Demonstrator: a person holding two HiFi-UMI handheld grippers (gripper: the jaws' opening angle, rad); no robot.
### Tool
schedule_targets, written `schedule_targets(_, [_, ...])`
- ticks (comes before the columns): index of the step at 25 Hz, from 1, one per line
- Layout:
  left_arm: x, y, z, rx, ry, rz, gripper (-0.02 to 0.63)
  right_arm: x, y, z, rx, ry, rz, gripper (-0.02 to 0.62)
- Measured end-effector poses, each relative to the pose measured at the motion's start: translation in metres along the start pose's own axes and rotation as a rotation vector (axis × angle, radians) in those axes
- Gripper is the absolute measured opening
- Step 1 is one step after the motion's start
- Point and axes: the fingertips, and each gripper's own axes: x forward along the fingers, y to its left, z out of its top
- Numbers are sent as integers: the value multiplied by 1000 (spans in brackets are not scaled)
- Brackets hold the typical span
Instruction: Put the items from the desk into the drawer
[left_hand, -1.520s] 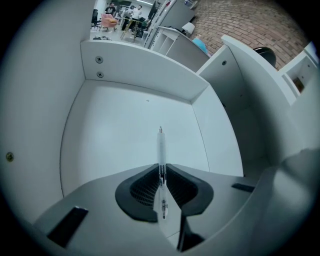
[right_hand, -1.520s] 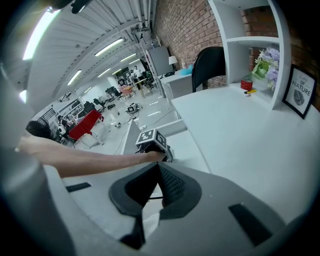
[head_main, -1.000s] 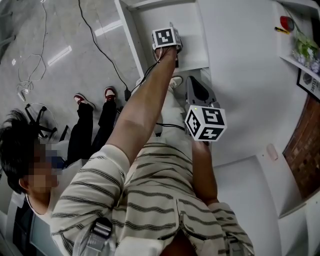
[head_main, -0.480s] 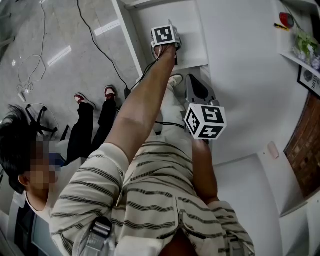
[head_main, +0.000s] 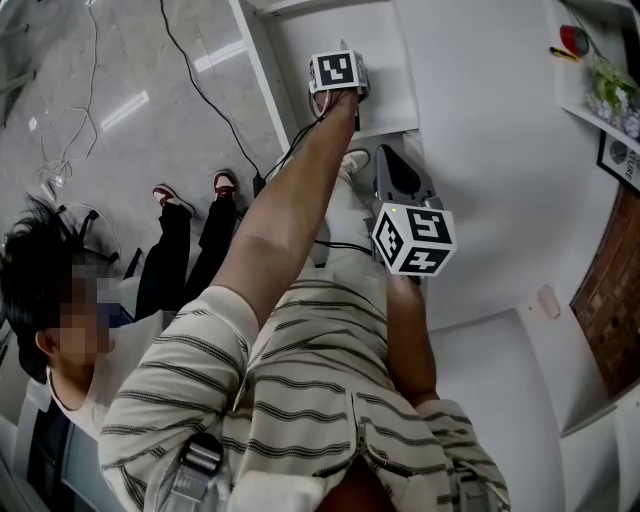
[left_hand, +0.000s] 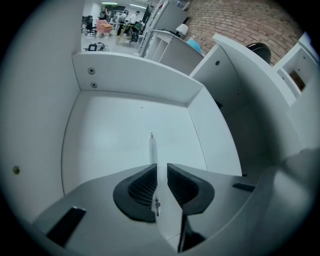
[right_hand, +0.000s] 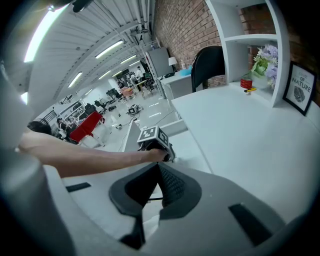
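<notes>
Black cable (head_main: 215, 108) across the grey floor (head_main: 110, 160), a bystander's red-and-white shoes (head_main: 222, 184), brick wall (right_hand: 182, 25), black chair (right_hand: 207, 62).

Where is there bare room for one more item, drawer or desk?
The white open drawer is bare from wall to wall; only the thin white pen hangs over it between the left gripper's jaws, which have just been opening. The white desk top is mostly free up to the shelf. Crowded: that corner, with purple flowers and a framed picture.
</notes>
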Motion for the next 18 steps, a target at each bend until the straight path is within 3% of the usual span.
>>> schedule_targets(3, [-4,-3,2,12,-9,7,60,-2,-1,1,0,-4,2,12])
schedule_targets(7, [-15,-1,3,69,-17,40,8,-1,-1,4,1,-3,2,12])
schedule_targets(18, [-43,-14,11,134,-31,26,5,-9,-3,22,-2,-39,-3,11])
